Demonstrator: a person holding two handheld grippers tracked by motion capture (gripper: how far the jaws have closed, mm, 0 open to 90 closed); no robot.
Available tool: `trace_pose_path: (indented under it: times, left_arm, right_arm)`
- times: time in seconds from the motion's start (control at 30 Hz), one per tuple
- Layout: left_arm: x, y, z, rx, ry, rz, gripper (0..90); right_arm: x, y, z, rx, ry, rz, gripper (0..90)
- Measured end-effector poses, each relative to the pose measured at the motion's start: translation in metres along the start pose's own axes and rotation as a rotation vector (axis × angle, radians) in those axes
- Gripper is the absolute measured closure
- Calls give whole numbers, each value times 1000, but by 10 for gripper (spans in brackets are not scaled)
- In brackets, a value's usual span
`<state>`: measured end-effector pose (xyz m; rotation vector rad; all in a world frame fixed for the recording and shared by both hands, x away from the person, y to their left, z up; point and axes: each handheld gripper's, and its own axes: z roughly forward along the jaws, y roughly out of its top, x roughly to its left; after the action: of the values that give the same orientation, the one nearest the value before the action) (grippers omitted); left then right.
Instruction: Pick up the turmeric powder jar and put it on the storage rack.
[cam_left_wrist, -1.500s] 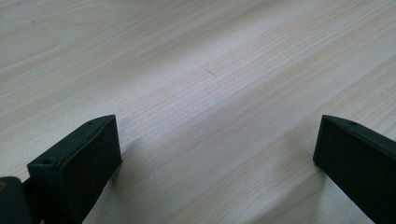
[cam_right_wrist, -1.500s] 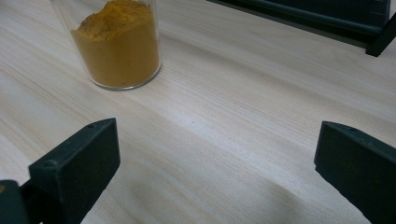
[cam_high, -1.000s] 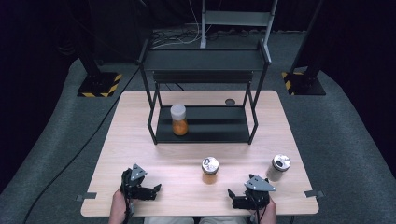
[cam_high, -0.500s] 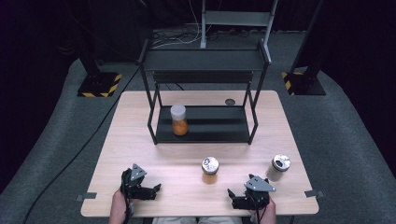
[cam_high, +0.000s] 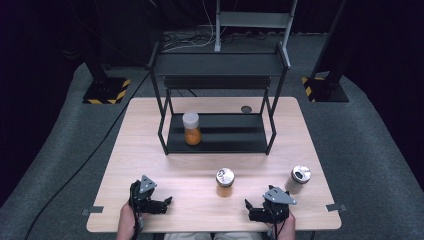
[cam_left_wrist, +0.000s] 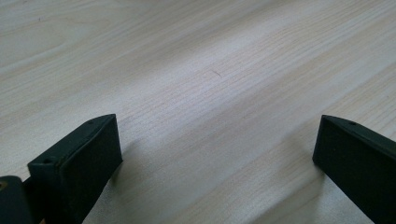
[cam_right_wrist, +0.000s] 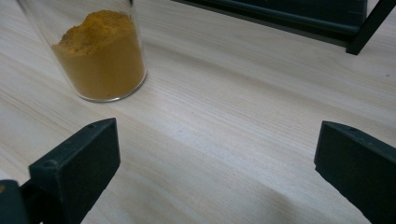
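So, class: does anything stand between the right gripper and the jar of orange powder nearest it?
Nothing visible does. The right gripper rests near the table's front edge with jaws open, and only bare table lies between it and the jar, which stands ahead and to the left in the right gripper view.

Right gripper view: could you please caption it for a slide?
Open right gripper faces a jar of orange powder standing on the wooden table.

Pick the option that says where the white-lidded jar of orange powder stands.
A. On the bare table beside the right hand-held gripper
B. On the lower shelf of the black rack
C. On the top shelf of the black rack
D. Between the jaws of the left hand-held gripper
B: in the high view the white-lidded jar stands upright on the lower shelf of the black rack, toward its left end.
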<state>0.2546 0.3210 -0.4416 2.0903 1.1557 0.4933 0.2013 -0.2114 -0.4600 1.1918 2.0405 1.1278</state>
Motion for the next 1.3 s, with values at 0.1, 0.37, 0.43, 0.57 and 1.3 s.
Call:
trace_pose_path:
  times: [0.1,0.37,0.43,0.57,1.3]
  left_arm:
    - [0,0,0,0,0,0,6]
    - [1,0,0,-2,-1,-2,8]
    - [1,0,0,-2,-1,-2,8]
    - [1,0,0,-2,0,-2,7]
    - [2,0,0,-1,-3,3,7]
  right_arm:
    - [3,4,3,6,19,-6,0]
    - [25,20,22,0,97,-66,0]
    - [31,24,29,3,99,-81,0]
    - [36,32,42,-1,113,-88,0]
    - [36,50,72,2,166,-129,108]
